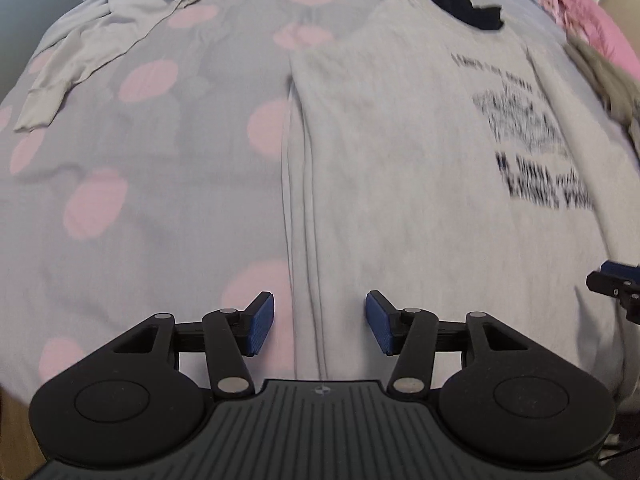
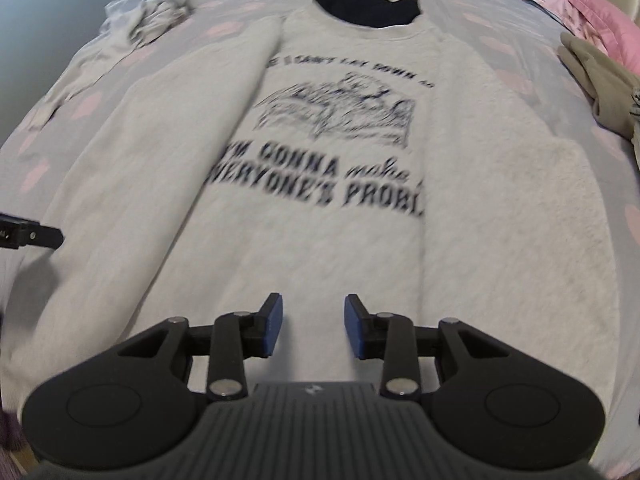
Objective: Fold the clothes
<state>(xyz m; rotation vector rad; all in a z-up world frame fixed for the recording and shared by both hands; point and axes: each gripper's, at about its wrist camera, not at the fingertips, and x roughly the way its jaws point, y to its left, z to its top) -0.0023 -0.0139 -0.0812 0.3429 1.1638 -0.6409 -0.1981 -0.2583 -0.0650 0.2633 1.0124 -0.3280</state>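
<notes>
A light grey sweatshirt with dark printed lettering and a black collar lining lies flat on the bed, both sides folded inward over the front. In the left wrist view the same sweatshirt fills the right half. My left gripper is open above the sweatshirt's left folded edge, nothing between its blue pads. My right gripper hangs open over the hem near the middle, also empty. A black part of the right gripper shows at the right edge of the left wrist view, and the left gripper's tip at the left edge of the right wrist view.
The bed cover is grey with pink spots. A crumpled pale grey garment lies at the far left. A tan garment and pink bedding lie at the far right.
</notes>
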